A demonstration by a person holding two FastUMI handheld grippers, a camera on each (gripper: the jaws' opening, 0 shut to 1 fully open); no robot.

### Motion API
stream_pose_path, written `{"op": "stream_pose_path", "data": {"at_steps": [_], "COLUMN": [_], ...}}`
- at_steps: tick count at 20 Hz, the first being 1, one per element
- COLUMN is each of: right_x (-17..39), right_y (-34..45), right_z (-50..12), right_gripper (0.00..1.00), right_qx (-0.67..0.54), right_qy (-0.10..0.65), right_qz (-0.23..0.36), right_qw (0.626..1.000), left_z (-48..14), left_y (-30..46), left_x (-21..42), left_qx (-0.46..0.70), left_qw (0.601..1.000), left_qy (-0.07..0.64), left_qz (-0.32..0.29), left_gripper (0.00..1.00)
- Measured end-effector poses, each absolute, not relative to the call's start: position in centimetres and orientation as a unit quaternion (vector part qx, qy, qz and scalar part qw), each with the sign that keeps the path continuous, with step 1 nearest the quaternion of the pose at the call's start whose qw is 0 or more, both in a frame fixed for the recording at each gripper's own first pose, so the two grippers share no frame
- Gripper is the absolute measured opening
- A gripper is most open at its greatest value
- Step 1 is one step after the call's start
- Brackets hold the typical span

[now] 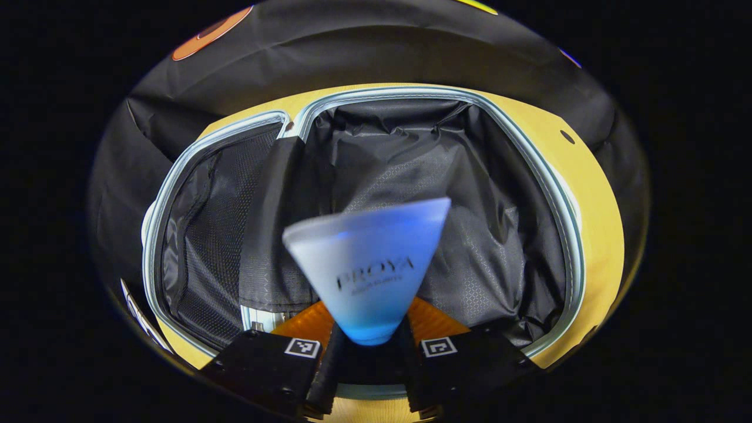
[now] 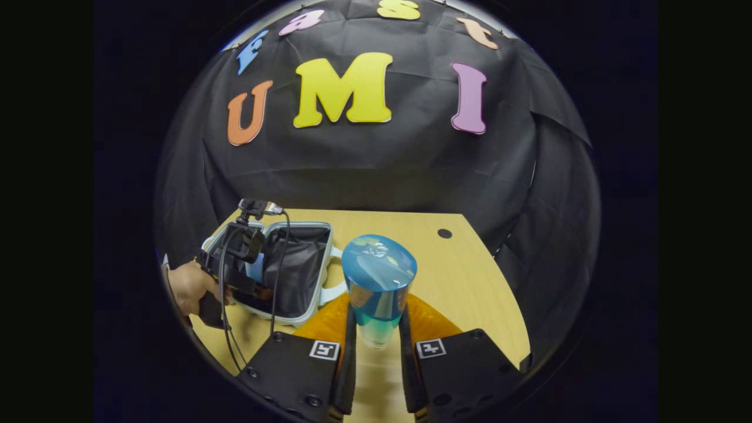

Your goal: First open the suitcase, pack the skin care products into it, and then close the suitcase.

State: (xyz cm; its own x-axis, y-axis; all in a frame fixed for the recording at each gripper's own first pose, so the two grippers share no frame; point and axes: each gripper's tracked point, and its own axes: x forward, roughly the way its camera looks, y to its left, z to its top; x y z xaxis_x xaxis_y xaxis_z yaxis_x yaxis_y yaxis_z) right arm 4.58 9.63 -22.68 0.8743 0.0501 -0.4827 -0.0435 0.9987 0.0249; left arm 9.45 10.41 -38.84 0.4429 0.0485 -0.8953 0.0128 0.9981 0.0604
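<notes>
The suitcase (image 1: 546,176) lies open across the middle of the left gripper view, and the left gripper (image 1: 369,346) pinches a frosted blue bottle (image 1: 367,264) by its narrow end just above the dark lining. The bottle could tip out sideways. Low centre in the right gripper view, the right gripper (image 2: 376,343) clamps a blue-capped bottle (image 2: 379,282) above the table (image 2: 470,282); that top-heavy bottle might slip.
</notes>
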Motion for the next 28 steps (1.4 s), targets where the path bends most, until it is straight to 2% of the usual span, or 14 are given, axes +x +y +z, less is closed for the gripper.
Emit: {"op": "stream_pose_path", "data": {"at_steps": [6, 7, 8, 9, 13, 14, 15, 16, 18, 20, 24, 28], "right_x": [5.1, 5.2, 5.3, 5.5, 7.0, 7.6, 8.4, 9.1, 10.1, 11.1, 11.8, 11.7], "right_y": [10.3, 10.3, 10.4, 10.7, 14.3, 15.7, 17.3, 19.1, 22.6, 25.8, 29.9, 31.7], "right_z": [-22.6, -22.6, -22.6, -22.5, -21.6, -21.6, -21.8, -22.2, -23.7, -25.4, -29.9, -34.3], "right_gripper": [0.31, 0.31, 0.31, 0.31, 0.3, 0.3, 0.3, 0.3, 0.31, 0.3, 0.31, 0.31], "right_qx": [0.005, 0.007, 0.008, 0.012, 0.032, 0.035, 0.035, 0.033, 0.035, 0.034, 0.021, 0.024], "right_qy": [0.252, 0.254, 0.257, 0.261, 0.271, 0.274, 0.28, 0.286, 0.306, 0.332, 0.389, 0.459], "right_qz": [0.045, 0.047, 0.049, 0.054, 0.09, 0.102, 0.115, 0.129, 0.151, 0.164, 0.172, 0.149], "right_qw": [0.967, 0.966, 0.965, 0.964, 0.958, 0.956, 0.952, 0.949, 0.939, 0.928, 0.905, 0.876], "left_z": [-38.8, -38.6, -38.6, -38.2, -35.0, -33.8, -32.6, -31.5, -29.4, -27.5, -24.6, -22.8], "left_y": [10.3, 10.4, 10.3, 10.1, 9.6, 10.2, 10.9, 11.6, 13.4, 14.8, 18.1, 21.8], "left_x": [9.2, 9.2, 9.2, 9.1, 8.4, 8.1, 7.9, 7.5, 6.3, 4.9, 2.1, 0.5], "left_qx": [0.024, 0.023, 0.018, 0.009, -0.025, -0.024, -0.022, -0.017, -0.002, 0.014, 0.043, 0.038], "left_qw": [0.85, 0.852, 0.853, 0.857, 0.888, 0.897, 0.907, 0.917, 0.934, 0.948, 0.965, 0.974], "left_qy": [0.526, 0.524, 0.521, 0.515, 0.46, 0.441, 0.42, 0.398, 0.356, 0.318, 0.257, 0.221], "left_qz": [0.01, 0.013, 0.014, 0.013, -0.01, -0.008, -0.008, -0.008, -0.011, -0.021, -0.031, -0.012], "left_gripper": [0.53, 0.65, 0.64, 0.53, 0.53, 0.64, 0.66, 0.61, 0.7, 0.72, 0.75, 0.75]}}
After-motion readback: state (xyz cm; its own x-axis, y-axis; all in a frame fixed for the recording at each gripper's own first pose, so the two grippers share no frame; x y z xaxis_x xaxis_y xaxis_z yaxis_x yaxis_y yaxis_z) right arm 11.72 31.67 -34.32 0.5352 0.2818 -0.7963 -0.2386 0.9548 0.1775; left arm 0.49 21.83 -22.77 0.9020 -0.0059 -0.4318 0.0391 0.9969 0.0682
